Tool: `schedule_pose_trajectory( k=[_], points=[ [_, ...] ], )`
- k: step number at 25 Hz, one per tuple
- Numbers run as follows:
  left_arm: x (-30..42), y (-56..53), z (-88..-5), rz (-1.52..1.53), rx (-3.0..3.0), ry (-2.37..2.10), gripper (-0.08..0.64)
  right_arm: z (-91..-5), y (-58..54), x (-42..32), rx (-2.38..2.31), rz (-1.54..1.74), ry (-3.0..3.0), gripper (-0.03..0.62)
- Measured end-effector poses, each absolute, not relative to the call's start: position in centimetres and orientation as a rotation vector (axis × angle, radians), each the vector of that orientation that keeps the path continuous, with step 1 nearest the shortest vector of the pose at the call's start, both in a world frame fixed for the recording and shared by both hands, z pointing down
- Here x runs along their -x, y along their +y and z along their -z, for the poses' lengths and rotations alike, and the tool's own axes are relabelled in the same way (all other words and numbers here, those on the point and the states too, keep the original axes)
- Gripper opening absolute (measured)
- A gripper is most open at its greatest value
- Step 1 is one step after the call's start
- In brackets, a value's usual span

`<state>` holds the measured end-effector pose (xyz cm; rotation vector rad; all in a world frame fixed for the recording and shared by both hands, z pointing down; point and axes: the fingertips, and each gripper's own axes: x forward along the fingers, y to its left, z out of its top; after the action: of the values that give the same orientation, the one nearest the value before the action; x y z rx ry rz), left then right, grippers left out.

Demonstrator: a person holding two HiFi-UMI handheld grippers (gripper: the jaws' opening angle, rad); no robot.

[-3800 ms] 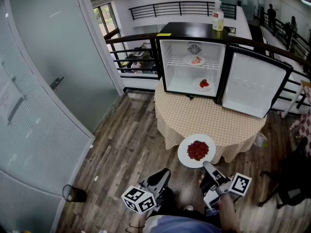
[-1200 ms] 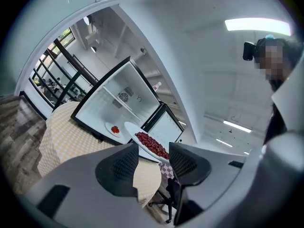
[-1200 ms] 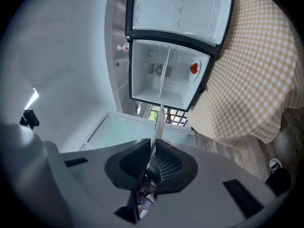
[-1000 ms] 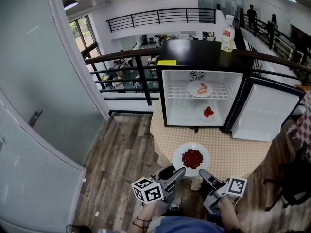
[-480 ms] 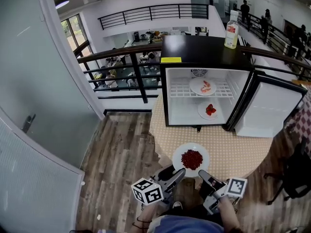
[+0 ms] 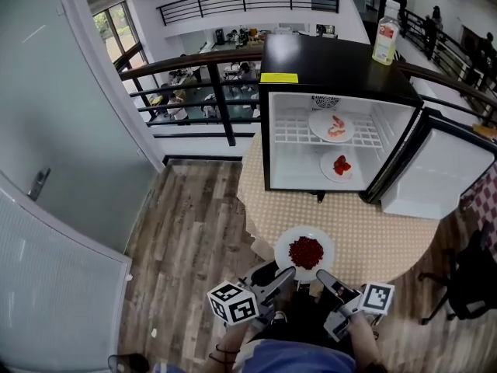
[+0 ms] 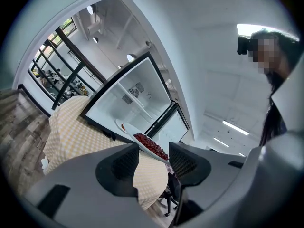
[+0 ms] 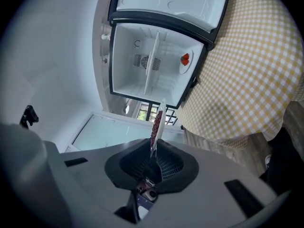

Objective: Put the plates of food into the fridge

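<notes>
A white plate of red food (image 6: 304,251) hangs level over the near edge of the checked table (image 6: 365,231). My right gripper (image 6: 321,275) is shut on the plate's near rim; in the right gripper view the plate (image 8: 157,120) stands edge-on out of my right gripper (image 8: 153,158). My left gripper (image 6: 282,274) is open beside the plate's near-left rim; in its own view my left gripper (image 7: 153,161) frames the plate (image 7: 151,146) untouched. Beyond, the small fridge (image 6: 334,99) stands open, with one plate (image 6: 331,127) on the shelf and another (image 6: 340,165) below.
The fridge door (image 6: 443,169) swings out to the right over the table. A bottle (image 6: 385,41) stands on the fridge top. A black railing (image 6: 210,84) runs behind, a glass wall (image 6: 62,130) on the left, a dark chair (image 6: 470,286) on the right.
The fridge and table have come closer and sit lower in the head view. The plate stays in my right gripper, now over the table's near edge. Left jaws unchanged.
</notes>
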<state>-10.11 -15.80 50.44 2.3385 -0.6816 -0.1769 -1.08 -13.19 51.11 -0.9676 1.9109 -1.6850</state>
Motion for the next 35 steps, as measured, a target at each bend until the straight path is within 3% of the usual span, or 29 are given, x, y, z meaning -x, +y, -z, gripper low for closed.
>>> schedule_pose_trajectory(
  k=[35],
  points=[
    [4.4,-38.3,-58.3,-0.006,-2.35,-0.9,0.207,-59.0,-39.1,-4.9,1.017,1.894,2.096,0.043]
  ],
)
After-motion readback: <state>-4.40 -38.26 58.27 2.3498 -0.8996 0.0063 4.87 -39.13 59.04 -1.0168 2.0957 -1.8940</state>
